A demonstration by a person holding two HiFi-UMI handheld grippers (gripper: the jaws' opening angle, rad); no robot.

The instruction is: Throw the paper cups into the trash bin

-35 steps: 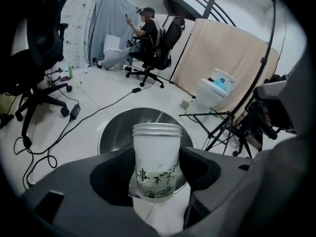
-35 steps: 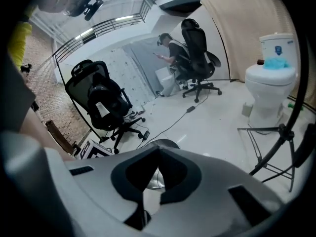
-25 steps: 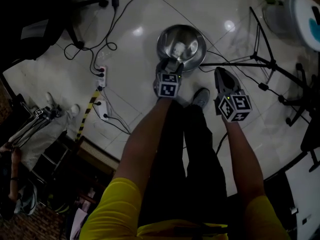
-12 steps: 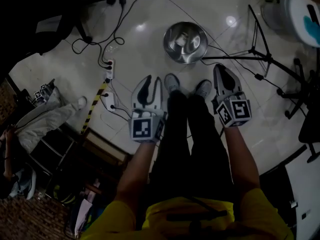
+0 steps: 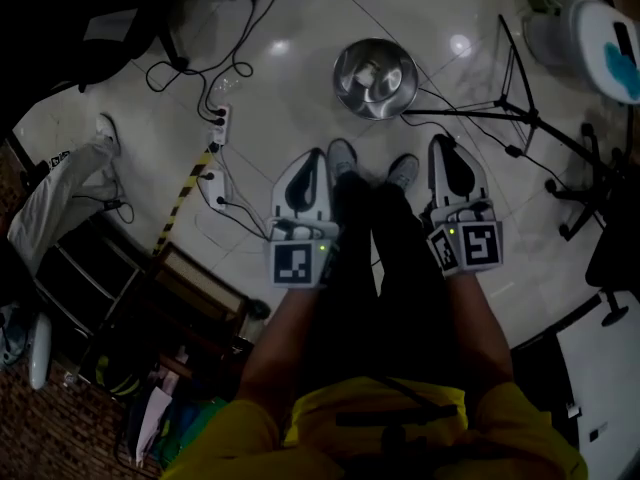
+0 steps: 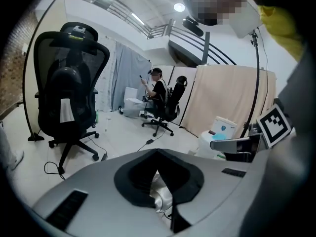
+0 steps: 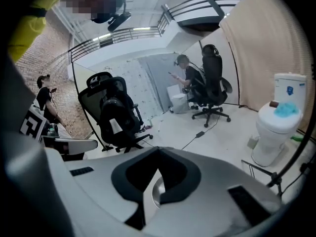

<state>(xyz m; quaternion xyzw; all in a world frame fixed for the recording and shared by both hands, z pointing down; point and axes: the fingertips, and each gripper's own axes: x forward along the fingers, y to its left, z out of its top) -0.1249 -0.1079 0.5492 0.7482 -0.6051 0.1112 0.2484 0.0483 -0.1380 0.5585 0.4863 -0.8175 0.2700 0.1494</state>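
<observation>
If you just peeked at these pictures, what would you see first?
The shiny metal bin on the pale floor, just ahead of the person's shoes. Then the two white claws held either side of the legs: the left claw, just closed, and the right claw, both shut and empty.

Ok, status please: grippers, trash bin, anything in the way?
Left gripper fingers just closed, empty; right gripper shut, empty. Trash bin ahead of shoes, contents unclear. Power strip left, stand leg right of it.
</observation>
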